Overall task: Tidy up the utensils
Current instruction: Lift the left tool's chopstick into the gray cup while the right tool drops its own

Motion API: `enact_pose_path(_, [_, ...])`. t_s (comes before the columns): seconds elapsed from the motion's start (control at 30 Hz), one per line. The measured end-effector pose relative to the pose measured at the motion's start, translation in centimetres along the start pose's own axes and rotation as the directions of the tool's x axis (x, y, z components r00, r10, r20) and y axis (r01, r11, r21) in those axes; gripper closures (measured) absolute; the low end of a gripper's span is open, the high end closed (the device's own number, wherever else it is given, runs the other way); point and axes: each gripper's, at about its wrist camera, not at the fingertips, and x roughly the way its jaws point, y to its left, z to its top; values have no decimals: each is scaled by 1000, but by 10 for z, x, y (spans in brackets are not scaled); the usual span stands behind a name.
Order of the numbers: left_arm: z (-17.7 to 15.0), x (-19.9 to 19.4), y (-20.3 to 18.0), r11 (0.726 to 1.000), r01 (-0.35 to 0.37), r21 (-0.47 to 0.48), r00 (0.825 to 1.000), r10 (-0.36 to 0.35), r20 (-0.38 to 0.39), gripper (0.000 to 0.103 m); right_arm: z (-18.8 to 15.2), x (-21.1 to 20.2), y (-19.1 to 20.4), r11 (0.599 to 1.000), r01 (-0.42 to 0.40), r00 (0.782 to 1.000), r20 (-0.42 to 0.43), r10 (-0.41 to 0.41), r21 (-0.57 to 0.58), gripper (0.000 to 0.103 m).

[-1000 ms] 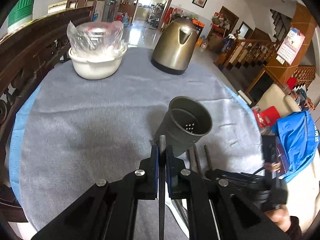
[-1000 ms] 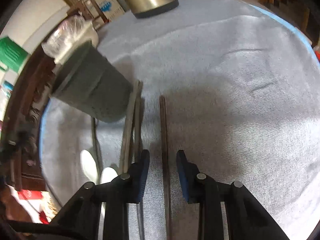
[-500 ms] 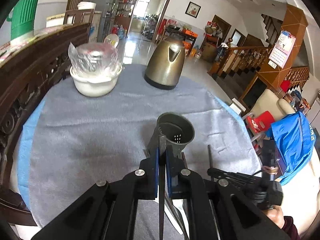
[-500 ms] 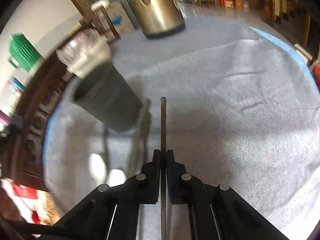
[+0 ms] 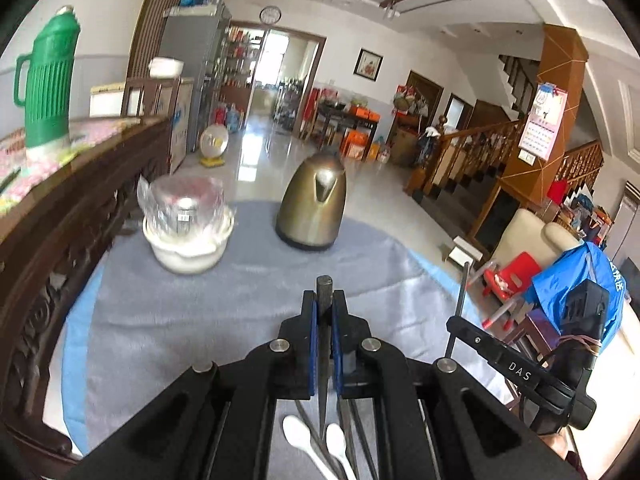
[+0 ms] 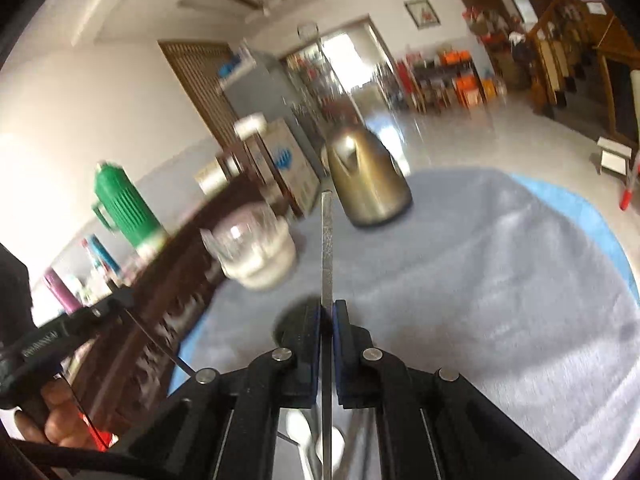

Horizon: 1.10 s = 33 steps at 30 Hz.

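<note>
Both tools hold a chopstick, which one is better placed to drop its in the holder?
Probably right. The right tool grips its chopstick with a dark rim, likely the holder, just beyond it. From the left tool, no holder shows ahead of its chopstick.

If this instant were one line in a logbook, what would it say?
left gripper: shut on chopstick | right gripper: shut on chopstick | both lifted above cloth | spoons on cloth

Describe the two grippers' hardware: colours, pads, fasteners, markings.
Both the left gripper and the right gripper are matte black, angular linkage frames with silver round pivot bolts and blue pads lining the jaws. Seen from the left wrist, the right gripper carries white "DAS" lettering.
</note>
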Motion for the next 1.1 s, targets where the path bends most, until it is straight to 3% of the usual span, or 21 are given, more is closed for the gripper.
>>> enact_pose_path(0.27, [42,-6,-10,1000,-12,26,995,10,100,96,45,16,35,1000,-30,986,167,28,9,97])
enact_pose_path(0.47, [71,-7,-10,1000,9,6,978,-10,207,96,70,34,60,1000,6,954,301,-2,-14,98])
enact_pose_path(0.6, [69,12,-12,999,-34,18,968,29,249,96,79,55,77,995,81,923,382,-56,-50,97])
enact_pose_path(0.73, [47,51,-5,996,-84,33,982,78,171,96,70,93,91,983,149,937,333,-105,-110,97])
enact_pose_path(0.83, [31,75,8,997,-78,14,994,77,80,96,50,112,90,970,177,952,277,-127,-165,97])
enact_pose_path(0.97, [15,86,21,995,-98,-8,995,97,-8,96,27,112,72,974,148,976,186,-115,-172,95])
enact_pose_path(1.07, [3,75,20,992,-121,20,992,122,-20,95,23,103,58,985,114,989,108,-100,-132,92])
enact_pose_path(1.1, [-1,70,17,989,-141,36,990,142,-19,91,21,99,53,988,105,992,87,-95,-114,91])
